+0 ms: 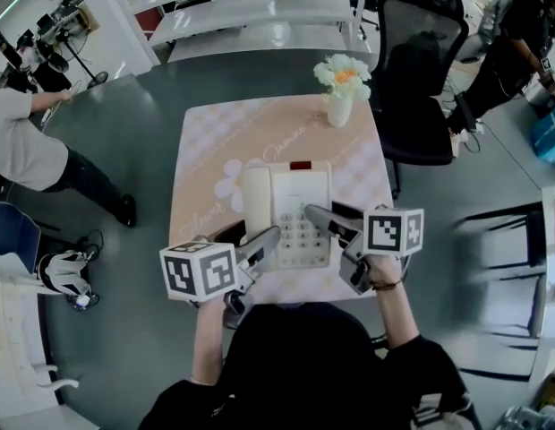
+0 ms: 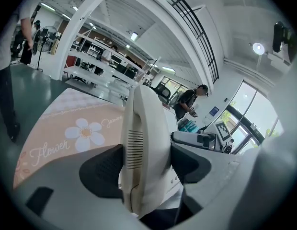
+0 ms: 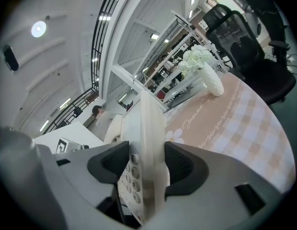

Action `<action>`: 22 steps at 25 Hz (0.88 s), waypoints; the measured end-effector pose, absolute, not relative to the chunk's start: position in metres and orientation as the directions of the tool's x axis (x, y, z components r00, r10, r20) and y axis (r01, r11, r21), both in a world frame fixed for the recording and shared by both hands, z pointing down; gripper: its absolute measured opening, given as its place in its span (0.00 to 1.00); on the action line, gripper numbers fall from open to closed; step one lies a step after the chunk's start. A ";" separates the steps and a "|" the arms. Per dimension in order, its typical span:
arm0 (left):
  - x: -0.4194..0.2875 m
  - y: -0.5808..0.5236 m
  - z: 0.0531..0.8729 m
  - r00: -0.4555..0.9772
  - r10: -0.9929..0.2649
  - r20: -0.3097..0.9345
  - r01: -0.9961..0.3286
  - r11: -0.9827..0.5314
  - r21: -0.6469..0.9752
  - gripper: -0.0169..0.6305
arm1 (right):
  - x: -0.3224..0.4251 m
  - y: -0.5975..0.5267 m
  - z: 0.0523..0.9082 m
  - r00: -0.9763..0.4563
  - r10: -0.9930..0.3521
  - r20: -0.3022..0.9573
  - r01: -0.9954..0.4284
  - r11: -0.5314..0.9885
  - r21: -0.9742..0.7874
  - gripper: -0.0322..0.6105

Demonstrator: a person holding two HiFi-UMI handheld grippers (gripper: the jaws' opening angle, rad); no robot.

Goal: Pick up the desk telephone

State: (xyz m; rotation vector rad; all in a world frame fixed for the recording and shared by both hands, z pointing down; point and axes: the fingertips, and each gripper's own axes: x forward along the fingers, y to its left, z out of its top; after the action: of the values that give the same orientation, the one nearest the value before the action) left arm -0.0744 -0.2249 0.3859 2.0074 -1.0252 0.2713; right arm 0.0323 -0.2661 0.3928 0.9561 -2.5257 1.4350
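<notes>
The white desk telephone point(image 1: 291, 206) is over a pink flowered tablecloth point(image 1: 215, 141) on a small table in the head view, its handset on its left side. My left gripper point(image 1: 267, 238) is shut on the handset side point(image 2: 144, 143), with both dark pads point(image 2: 103, 169) pressed against it. My right gripper point(image 1: 319, 216) is shut on the keypad side point(image 3: 147, 152), and the buttons show beside its left pad point(image 3: 110, 163). In both gripper views the phone looks held a little above the cloth.
A white vase of flowers point(image 1: 340, 90) stands at the table's far edge. A black office chair point(image 1: 421, 79) sits just right of the table. One person point(image 1: 31, 155) is at the left and another point(image 1: 519, 38) at the far right. White benches point(image 1: 260, 12) line the back.
</notes>
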 end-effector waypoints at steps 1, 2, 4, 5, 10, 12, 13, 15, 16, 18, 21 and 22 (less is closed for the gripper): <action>-0.075 -0.224 0.384 0.641 -0.568 0.517 -0.749 -0.312 0.585 0.50 | 0.032 -0.265 0.391 -0.801 -0.479 0.358 -0.554 0.369 -0.747 0.40; -0.075 -0.222 0.383 0.640 -0.570 0.515 -0.749 -0.314 0.583 0.50 | 0.032 -0.263 0.390 -0.802 -0.481 0.354 -0.553 0.372 -0.746 0.40; -0.075 -0.220 0.382 0.638 -0.574 0.513 -0.751 -0.315 0.581 0.50 | 0.031 -0.261 0.388 -0.802 -0.485 0.349 -0.552 0.378 -0.743 0.40; -0.075 -0.219 0.381 0.637 -0.576 0.512 -0.751 -0.315 0.580 0.50 | 0.031 -0.260 0.387 -0.802 -0.486 0.348 -0.552 0.380 -0.742 0.40; -0.075 -0.215 0.376 0.632 -0.584 0.509 -0.755 -0.315 0.575 0.50 | 0.032 -0.257 0.382 -0.802 -0.490 0.341 -0.550 0.385 -0.741 0.40; -0.075 -0.215 0.376 0.631 -0.586 0.509 -0.756 -0.315 0.574 0.50 | 0.032 -0.256 0.382 -0.804 -0.490 0.338 -0.548 0.386 -0.742 0.40; -0.075 -0.215 0.376 0.630 -0.587 0.509 -0.757 -0.315 0.573 0.50 | 0.032 -0.257 0.382 -0.804 -0.489 0.337 -0.546 0.386 -0.743 0.40; -0.075 -0.215 0.376 0.628 -0.589 0.510 -0.758 -0.314 0.572 0.50 | 0.031 -0.257 0.383 -0.805 -0.489 0.336 -0.545 0.386 -0.744 0.40; -0.075 -0.215 0.376 0.627 -0.589 0.510 -0.759 -0.314 0.571 0.50 | 0.031 -0.256 0.383 -0.805 -0.489 0.336 -0.545 0.386 -0.744 0.40; -0.075 -0.215 0.376 0.626 -0.590 0.510 -0.760 -0.314 0.569 0.50 | 0.031 -0.256 0.383 -0.807 -0.487 0.334 -0.543 0.388 -0.745 0.40; -0.075 -0.215 0.374 0.626 -0.591 0.509 -0.760 -0.313 0.570 0.50 | 0.026 -0.256 0.378 -0.828 -0.475 0.299 -0.509 0.411 -0.756 0.40; -0.075 -0.214 0.373 0.626 -0.592 0.508 -0.759 -0.313 0.571 0.50 | 0.026 -0.256 0.378 -0.827 -0.476 0.299 -0.510 0.411 -0.756 0.40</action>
State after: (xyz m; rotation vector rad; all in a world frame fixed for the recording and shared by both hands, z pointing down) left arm -0.0750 -0.2143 0.3730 2.0250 -1.0591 0.2578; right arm 0.0263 -0.2558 0.3776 0.9115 -2.6075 1.4182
